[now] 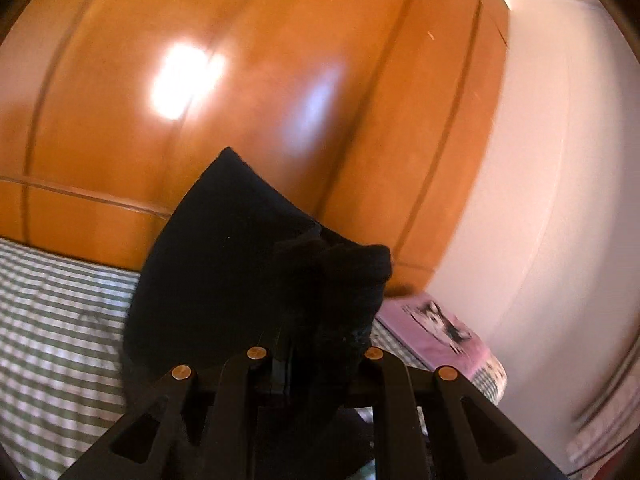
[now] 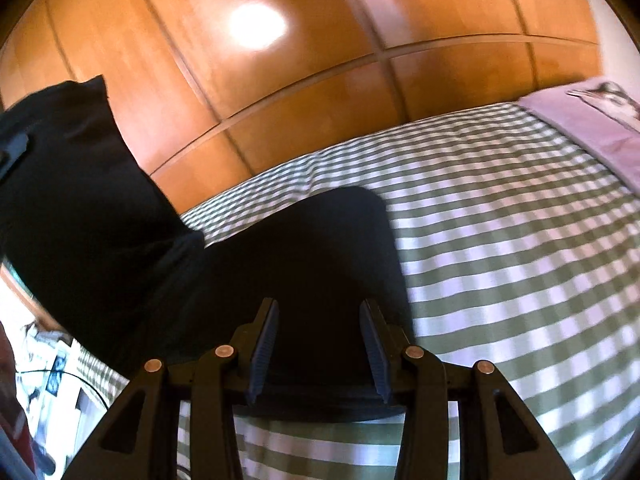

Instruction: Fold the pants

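Your left claw [image 1: 288,344] is clamped on a bunched edge of the black pants [image 2: 304,248], lifting that part above the checked bed [image 2: 520,260], while your right claw [image 2: 318,344] hangs over the part lying flat, its pads [image 2: 266,344] apart and gripping nothing. It looks like a fold is being carried over. Keep the lifted edge taut and level so the cloth falls in one sheet, not a twist. Use the right claw to pin or pinch the flat layer, aligning edges before you let go.
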The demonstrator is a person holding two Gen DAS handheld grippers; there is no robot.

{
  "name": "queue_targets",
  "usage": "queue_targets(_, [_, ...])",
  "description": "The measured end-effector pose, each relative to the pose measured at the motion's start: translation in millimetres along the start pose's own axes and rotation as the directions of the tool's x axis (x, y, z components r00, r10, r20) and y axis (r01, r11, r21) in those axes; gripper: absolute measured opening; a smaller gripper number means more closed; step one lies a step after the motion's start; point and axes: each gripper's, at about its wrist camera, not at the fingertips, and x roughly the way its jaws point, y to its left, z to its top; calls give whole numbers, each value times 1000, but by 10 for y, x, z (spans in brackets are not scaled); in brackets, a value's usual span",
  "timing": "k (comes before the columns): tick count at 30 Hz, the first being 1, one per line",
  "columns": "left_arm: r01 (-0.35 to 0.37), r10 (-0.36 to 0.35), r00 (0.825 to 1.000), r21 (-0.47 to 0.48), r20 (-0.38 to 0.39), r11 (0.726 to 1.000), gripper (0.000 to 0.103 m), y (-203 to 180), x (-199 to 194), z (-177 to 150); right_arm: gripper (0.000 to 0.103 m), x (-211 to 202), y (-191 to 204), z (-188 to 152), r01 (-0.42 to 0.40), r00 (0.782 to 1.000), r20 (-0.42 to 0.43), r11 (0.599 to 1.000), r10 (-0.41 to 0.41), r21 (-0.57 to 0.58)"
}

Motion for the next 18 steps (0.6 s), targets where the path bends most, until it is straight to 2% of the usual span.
queue_targets(4, [53, -49, 995, 39, -87, 998, 14, -204, 380, -222, 43, -148, -213, 50, 48, 998, 24, 997, -50, 62])
queue_targets(8, [86, -63, 980, 110, -190, 990, 15, -386, 770, -540, 43, -318, -432, 109, 97, 993, 58, 988, -105, 119])
queue_targets(15, [114, -10, 940, 288, -340, 951, 17, -695, 1214, -1187, 43, -458, -573, 146, 125, 987, 77, 980, -138, 155])
queue_targets(17, [124, 2, 923, 303, -385, 945, 18, -715, 1309, -1336, 43, -476, -567, 129, 126, 987, 75, 979, -139, 160])
queue_targets(18, [130, 11, 904, 300, -427, 945, 23, -711, 1385, -1429, 43, -469, -565, 133, 124, 988, 73, 979, -138, 161])
